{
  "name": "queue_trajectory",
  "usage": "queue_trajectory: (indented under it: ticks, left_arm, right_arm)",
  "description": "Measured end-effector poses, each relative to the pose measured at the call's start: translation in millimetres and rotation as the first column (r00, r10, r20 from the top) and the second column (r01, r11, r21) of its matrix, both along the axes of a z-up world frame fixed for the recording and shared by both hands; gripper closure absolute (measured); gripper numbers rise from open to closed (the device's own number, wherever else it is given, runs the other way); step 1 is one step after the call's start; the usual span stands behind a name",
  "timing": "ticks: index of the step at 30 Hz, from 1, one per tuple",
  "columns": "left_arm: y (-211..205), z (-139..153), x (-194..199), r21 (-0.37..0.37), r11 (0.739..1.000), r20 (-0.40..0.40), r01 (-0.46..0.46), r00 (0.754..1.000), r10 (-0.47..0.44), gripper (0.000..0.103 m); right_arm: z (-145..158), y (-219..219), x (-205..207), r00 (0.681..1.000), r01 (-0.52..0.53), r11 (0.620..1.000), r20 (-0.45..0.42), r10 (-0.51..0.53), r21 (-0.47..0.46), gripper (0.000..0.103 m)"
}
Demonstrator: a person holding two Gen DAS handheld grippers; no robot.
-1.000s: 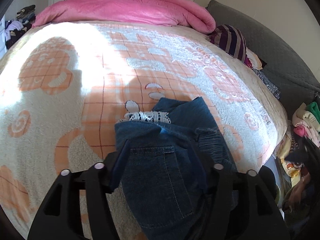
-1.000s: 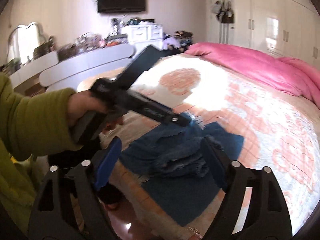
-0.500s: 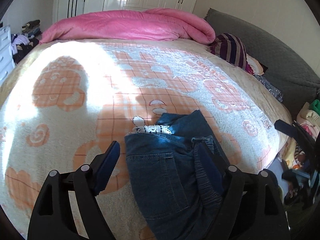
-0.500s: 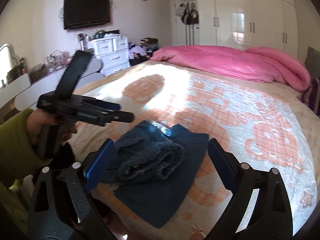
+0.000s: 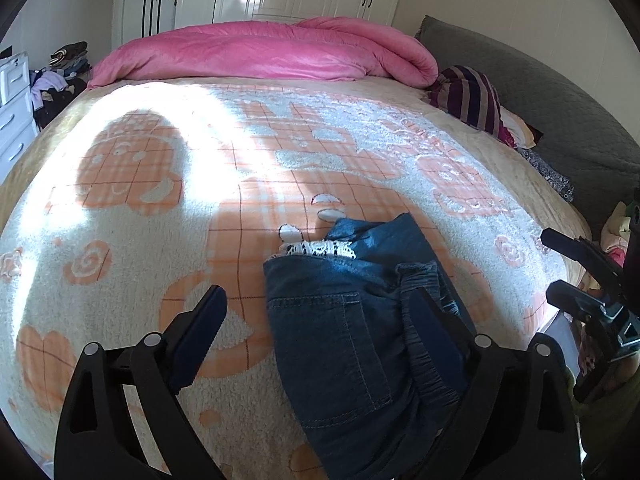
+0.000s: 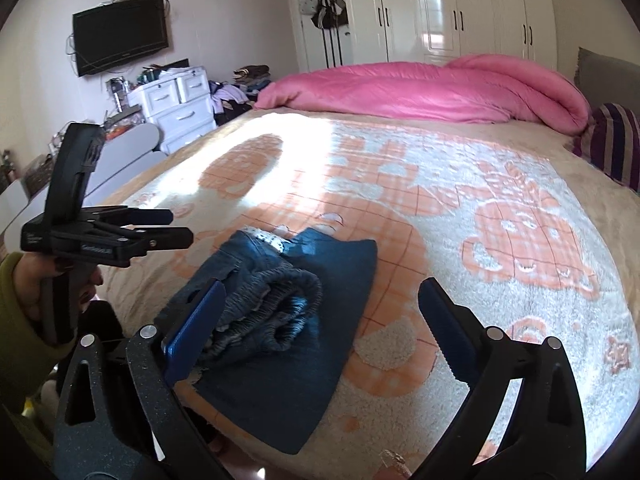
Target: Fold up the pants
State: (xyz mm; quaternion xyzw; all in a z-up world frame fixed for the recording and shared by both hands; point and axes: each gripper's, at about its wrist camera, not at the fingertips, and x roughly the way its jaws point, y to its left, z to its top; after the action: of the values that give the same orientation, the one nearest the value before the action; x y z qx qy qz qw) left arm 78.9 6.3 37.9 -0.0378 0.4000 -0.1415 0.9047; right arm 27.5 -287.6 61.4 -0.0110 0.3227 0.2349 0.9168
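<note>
Folded blue denim pants lie on the bed near its front edge, back pocket up, a bit of white lace at the far fold. They also show in the right wrist view, elastic waistband rolled on top. My left gripper is open and empty above the pants, not touching them. It also shows in the right wrist view, held at the left. My right gripper is open and empty, in front of the pants. It shows at the right edge of the left wrist view.
The bed has a cream and orange patterned blanket. A pink duvet lies along the far side, a striped cushion and grey headboard at the right. White drawers and a wardrobe stand beyond.
My left gripper has let go of the pants, opened and drawn back. My right gripper has also pulled back. The pants now rest folded on the bed.
</note>
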Motion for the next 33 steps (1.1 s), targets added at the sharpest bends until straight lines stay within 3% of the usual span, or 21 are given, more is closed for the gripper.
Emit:
queue_trajectory:
  ticks: [13,22,26,28,33]
  left_arm:
    - [1.0,-21.3,2.9,0.014,1.000,-0.048,-0.018,0.999,0.019,0.011]
    - [-1.5,-46.0,11.2,0.019,1.000,-0.100,-0.019,0.995,0.020,0.011]
    - [-3.8,-61.5,15.8,0.007,1.000,-0.136,-0.026,0.990,0.027,0.011]
    - [-5.6,-67.9,17.5,0.000,1.000,-0.148,-0.027,0.989,0.026,0.011]
    - [-9.1,-76.8,19.1,-0.038,0.999,-0.157,-0.028,0.987,0.022,0.013]
  right_arm:
    - [-40.3,-3.0,26.9,0.982,0.086,0.996,-0.167,-0.089,-0.026,0.012]
    - [-68.3,5.5,40.8,0.958,0.066,0.998,-0.280,-0.061,0.008,0.012]
    - [-86.9,9.0,51.1,0.932,0.057,0.998,-0.360,-0.042,0.031,0.019]
    - [-94.1,6.0,54.6,0.920,0.062,0.994,-0.391,-0.024,0.085,0.022]
    - [-96.2,2.9,57.8,0.912,0.045,0.988,-0.410,0.021,0.150,0.026]
